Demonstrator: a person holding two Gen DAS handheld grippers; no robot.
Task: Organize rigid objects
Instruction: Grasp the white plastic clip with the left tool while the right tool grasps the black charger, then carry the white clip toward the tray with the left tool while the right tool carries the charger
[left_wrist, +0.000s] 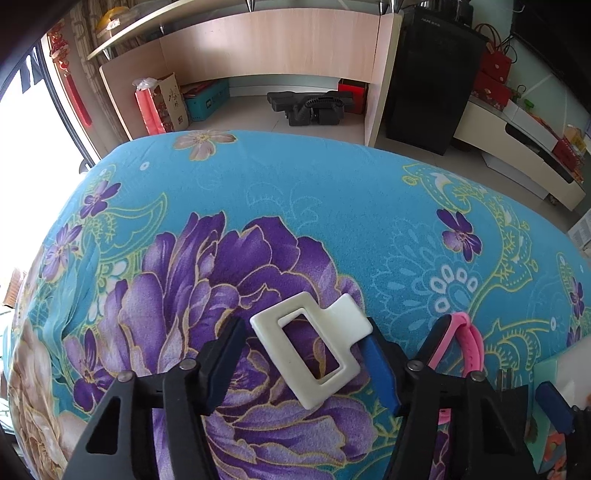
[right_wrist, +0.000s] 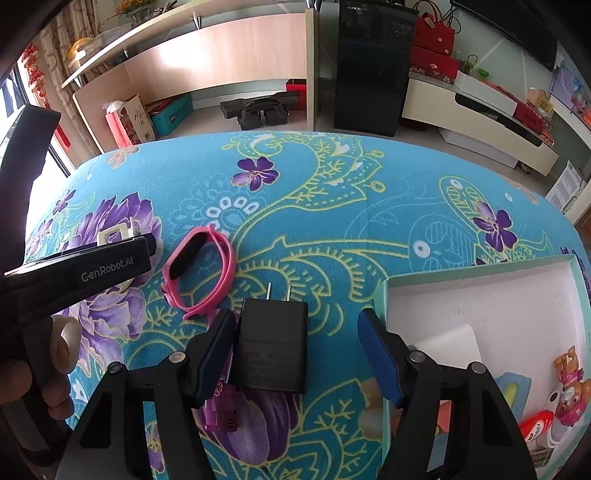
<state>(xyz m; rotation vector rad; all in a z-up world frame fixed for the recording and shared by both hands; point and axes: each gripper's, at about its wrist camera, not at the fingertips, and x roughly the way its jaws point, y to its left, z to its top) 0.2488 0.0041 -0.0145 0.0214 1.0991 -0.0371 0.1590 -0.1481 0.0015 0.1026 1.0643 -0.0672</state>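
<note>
left wrist: left gripper (left_wrist: 303, 363) jaws spread around white buckle (left_wrist: 308, 349) on tablecloth (left_wrist: 295, 206); thin frame may skid | right wrist: right gripper (right_wrist: 297, 354) jaws spread around black charger (right_wrist: 271, 347); purple piece (right_wrist: 221, 410) risks being pinched too; box (right_wrist: 487, 269) beside

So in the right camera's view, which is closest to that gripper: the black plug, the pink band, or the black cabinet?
From the right gripper:
1. Plug, between its open fingers, nearer the left one.
2. Pink band, ahead and left on the cloth.
3. Black cabinet, far back past the table.
</note>
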